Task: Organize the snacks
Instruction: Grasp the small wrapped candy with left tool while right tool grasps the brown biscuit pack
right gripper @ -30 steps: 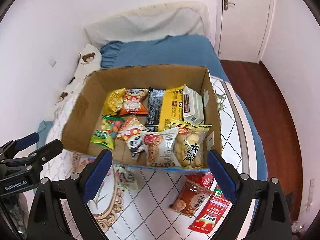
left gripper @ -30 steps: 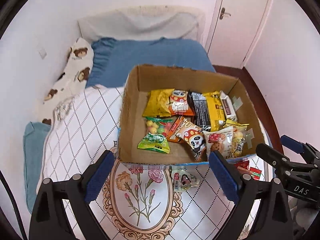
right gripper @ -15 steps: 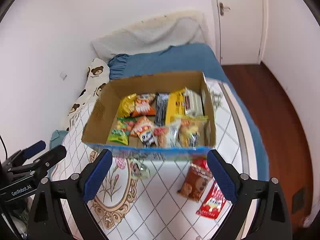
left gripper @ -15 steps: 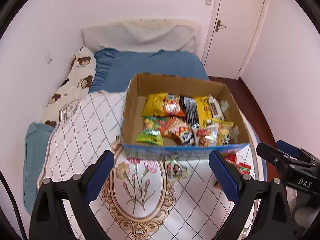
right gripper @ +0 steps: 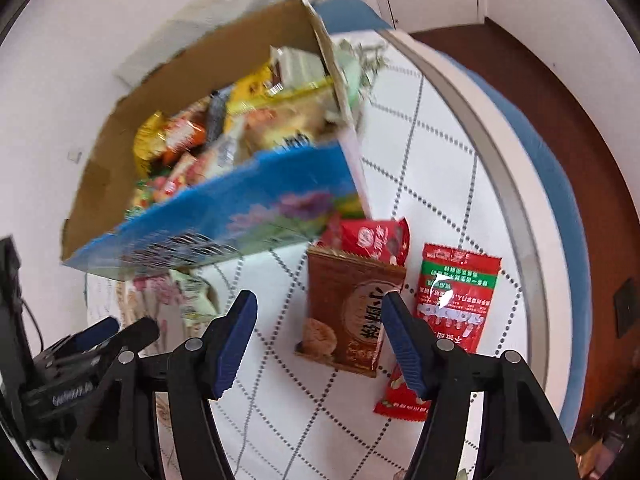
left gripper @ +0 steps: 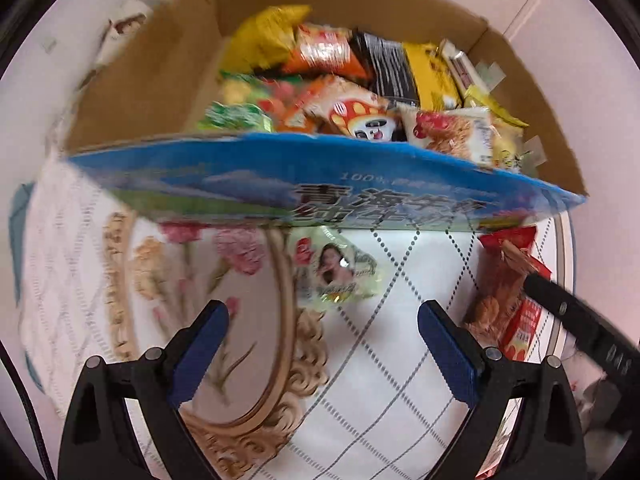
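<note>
Box [left gripper: 328,184]: cardboard, full of snacks, on quilt [left gripper: 380,400].
Left gripper [left gripper: 322,332]: spread, above pale packet [left gripper: 336,272].
Right gripper [right gripper: 316,320]: closing, empty, around brown packet [right gripper: 352,312]; red packets [right gripper: 456,300] beside.

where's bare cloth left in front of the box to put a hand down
Bare white diamond-quilted cloth lies between the pale green snack packet and the brown biscuit packet. The open left tool hangs above bare cloth too. It is crowded to the right, where the brown packet, two red packets and the closing right tool cluster. The cardboard box is packed.
</note>
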A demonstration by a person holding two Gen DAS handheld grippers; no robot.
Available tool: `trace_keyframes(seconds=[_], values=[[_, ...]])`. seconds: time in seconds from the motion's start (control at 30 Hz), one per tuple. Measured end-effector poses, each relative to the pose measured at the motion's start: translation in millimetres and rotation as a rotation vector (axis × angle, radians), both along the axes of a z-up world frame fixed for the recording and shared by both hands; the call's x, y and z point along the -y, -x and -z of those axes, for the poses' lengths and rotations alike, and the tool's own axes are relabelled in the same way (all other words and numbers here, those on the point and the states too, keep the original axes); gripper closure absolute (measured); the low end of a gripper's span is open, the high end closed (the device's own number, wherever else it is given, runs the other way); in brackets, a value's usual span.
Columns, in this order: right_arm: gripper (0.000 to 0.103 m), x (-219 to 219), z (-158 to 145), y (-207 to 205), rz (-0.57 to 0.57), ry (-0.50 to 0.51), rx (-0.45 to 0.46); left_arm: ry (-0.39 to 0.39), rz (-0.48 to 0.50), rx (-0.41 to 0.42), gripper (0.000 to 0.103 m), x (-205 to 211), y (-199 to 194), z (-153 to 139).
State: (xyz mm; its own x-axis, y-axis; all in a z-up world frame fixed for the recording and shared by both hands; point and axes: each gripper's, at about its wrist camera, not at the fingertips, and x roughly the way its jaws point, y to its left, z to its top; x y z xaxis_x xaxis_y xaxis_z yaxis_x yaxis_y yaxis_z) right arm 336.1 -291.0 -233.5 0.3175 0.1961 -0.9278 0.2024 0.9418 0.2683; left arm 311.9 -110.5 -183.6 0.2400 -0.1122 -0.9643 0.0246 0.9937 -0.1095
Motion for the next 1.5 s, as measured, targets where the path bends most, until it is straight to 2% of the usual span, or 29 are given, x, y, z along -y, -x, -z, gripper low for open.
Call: trace_keyframes(seconds=[0.13,0.2,0.27,0.3,0.43,0.53,0.77,0.93,1.07,1.2,1.3,1.33,1.5], values=[[0.032,-1.1,18.9,-7.4,0.006,0.018,-0.043,-0.021,0.015,-0.033,0.006,8.1,-16.7,21.0],[0.032,-5.8,28.4,-11.6,0.002,0.033,-0.061,-0.038,0.026,-0.055,0.014,11.6,-22.0,33.3],[0.032,-10.5,37.4,-15.3,-0.004,0.053,-0.073,-0.021,0.032,-0.079,0.039,12.4,-25.5,42.1],[0.032,-14.2,39.4,-16.8,-0.01,0.059,-0.077,-0.027,0.028,-0.081,0.041,12.5,-26.4,44.8],[0.042,-26.9,48.2,-15.4,-0.057,0.099,-0.095,-0.035,0.044,-0.064,0.041,14.2,-20.9,43.8],[0.042,-40.9,50.6,-8.6,-0.108,0.115,-0.11,-0.018,0.048,-0.068,0.043,12.0,-6.0,44.0],[0.042,-61.9,58.1,37.4,-0.198,0.086,-0.175,0.054,0.045,-0.137,0.043,-9.9,66.1,50.0],[0.042,-70.7,64.4,65.7,-0.224,0.097,-0.198,0.117,0.027,-0.201,0.042,-21.3,110.0,64.8],[0.042,-77.8,75.4,71.1,-0.225,0.115,-0.208,0.128,0.014,-0.24,0.041,-19.8,116.2,86.4],[0.04,-89.1,84.7,69.4,-0.227,0.138,-0.211,0.098,0.03,-0.243,0.041,-8.2,111.8,95.4],[0.04,-88.6,92.5,70.3,-0.228,0.145,-0.211,0.089,0.032,-0.231,0.042,-3.7,113.6,93.6],[0.04,-89.7,93.7,70.4,-0.229,0.147,-0.212,0.086,0.031,-0.228,0.043,4.1,102.8,93.3],[0.043,-97.7,91.0,74.6,-0.242,0.157,-0.189,0.085,0.025,-0.212,0.044,6.6,108.0,76.2]])
